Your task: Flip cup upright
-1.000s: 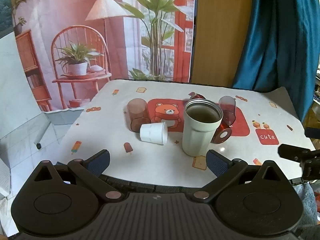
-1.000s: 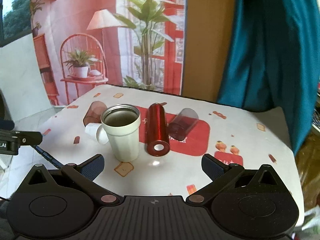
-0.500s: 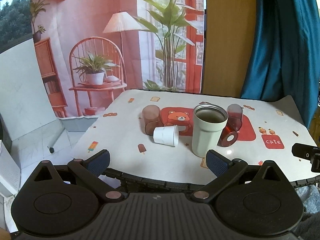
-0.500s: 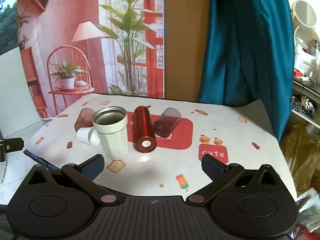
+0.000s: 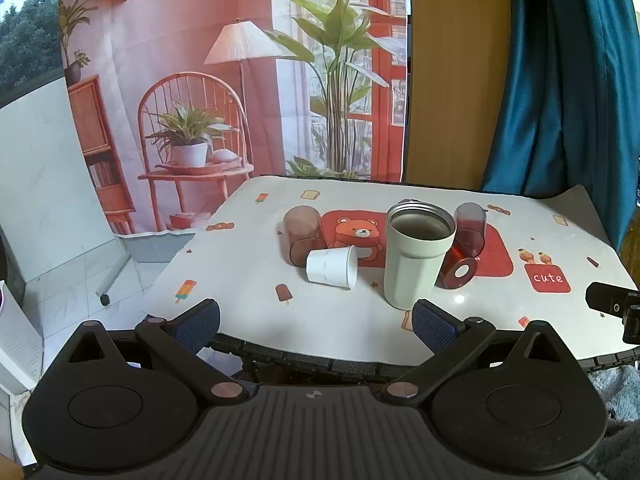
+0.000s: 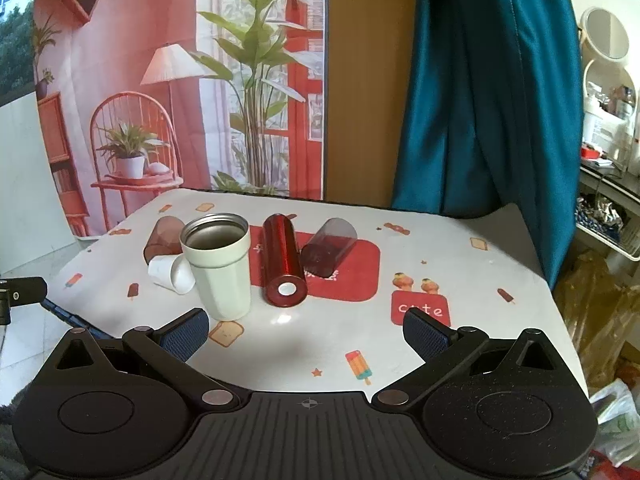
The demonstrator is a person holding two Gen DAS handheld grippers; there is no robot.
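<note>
White paper cup [image 5: 332,267] lies on its side at centre frame in the left wrist view, long axis across the picture, mouth facing right toward the upright cream tumbler [image 5: 414,258]. Left gripper [image 5: 316,318] sits nearer; right gripper [image 6: 306,330] too is wide open and empty.
</note>
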